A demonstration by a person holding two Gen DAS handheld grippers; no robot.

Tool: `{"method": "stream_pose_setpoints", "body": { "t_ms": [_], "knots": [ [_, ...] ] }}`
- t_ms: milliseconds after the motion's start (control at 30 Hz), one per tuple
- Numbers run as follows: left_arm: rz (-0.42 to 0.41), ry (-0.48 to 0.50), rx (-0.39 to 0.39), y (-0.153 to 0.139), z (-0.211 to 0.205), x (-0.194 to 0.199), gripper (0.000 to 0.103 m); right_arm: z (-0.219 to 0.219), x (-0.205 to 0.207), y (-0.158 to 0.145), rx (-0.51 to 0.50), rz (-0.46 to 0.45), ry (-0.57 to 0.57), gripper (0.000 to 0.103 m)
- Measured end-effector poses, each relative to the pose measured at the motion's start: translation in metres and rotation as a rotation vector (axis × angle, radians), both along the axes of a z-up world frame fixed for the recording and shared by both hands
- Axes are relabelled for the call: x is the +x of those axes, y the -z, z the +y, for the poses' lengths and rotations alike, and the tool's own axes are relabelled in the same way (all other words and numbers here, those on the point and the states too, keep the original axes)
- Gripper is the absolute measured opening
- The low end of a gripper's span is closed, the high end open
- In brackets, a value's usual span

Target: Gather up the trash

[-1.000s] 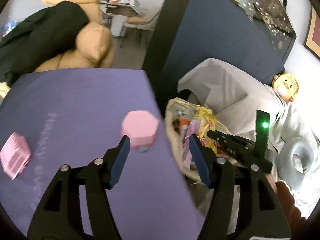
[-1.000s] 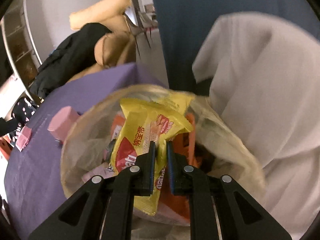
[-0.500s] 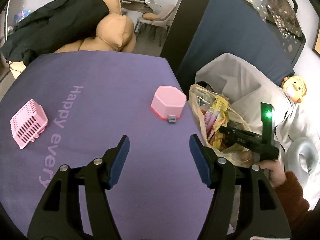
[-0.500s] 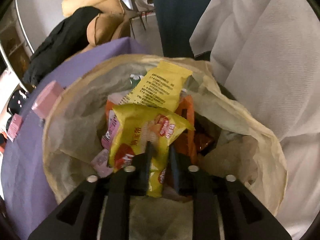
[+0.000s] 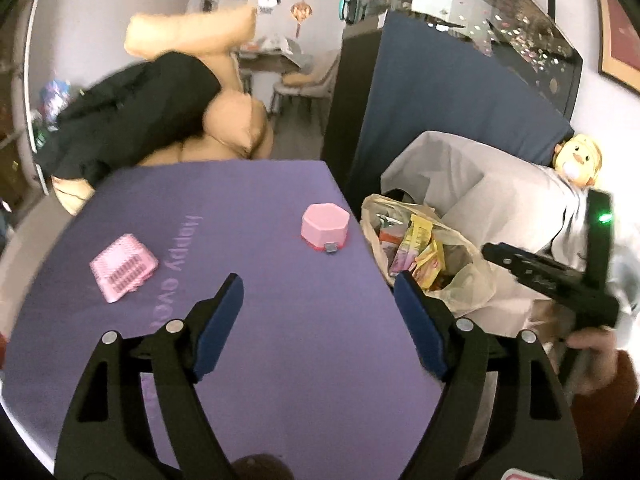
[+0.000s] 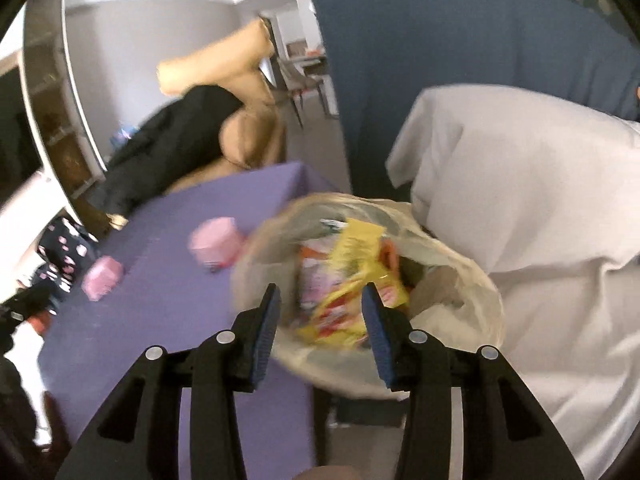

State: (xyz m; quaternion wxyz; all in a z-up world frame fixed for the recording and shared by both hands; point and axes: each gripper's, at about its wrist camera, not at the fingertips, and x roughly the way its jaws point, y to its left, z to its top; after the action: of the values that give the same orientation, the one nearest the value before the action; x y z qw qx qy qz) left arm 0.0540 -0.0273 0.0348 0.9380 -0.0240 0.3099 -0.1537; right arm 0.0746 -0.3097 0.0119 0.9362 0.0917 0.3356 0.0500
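Right tool (image 6: 320, 322), jaws just opening and empty, hangs above yellow wrapper (image 6: 352, 280) lying in trash bag (image 5: 472, 280) beside desk (image 5: 280, 340); left tool (image 5: 318, 316) wide, empty; snagged rim could tip bag.

We see the trash bag (image 5: 472, 280), a translucent beige sack, standing open just off the purple table's three o'clock edge, against white cloth. Inside we find a yellow wrapper (image 6: 356, 280) on top, orange and pink packets beneath.
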Motion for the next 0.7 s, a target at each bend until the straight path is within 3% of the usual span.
{"method": "stream_pose_setpoints", "body": {
  "t_ms": [167,367,533,700],
  "knots": [
    [0.018,-0.033,0.046,0.002,0.003,-0.035,0.074,0.039,-0.057,-0.017,0.001,-0.021,-0.066,0.041],
    [-0.052,-0.065,0.147,-0.005,-0.003,-0.078,0.074,0.072,-0.117,-0.017,0.004,-0.061,-0.087,0.041],
    [-0.083,-0.172,0.189,-0.016,0.007,-0.092,0.074,0.084,-0.145,-0.014,0.033,-0.062,-0.095,0.041],
    [-0.108,-0.232,0.219,-0.023,0.014,-0.102,0.074,0.099,-0.158,-0.022,-0.022,-0.098,-0.119,0.041]
  ]
}}
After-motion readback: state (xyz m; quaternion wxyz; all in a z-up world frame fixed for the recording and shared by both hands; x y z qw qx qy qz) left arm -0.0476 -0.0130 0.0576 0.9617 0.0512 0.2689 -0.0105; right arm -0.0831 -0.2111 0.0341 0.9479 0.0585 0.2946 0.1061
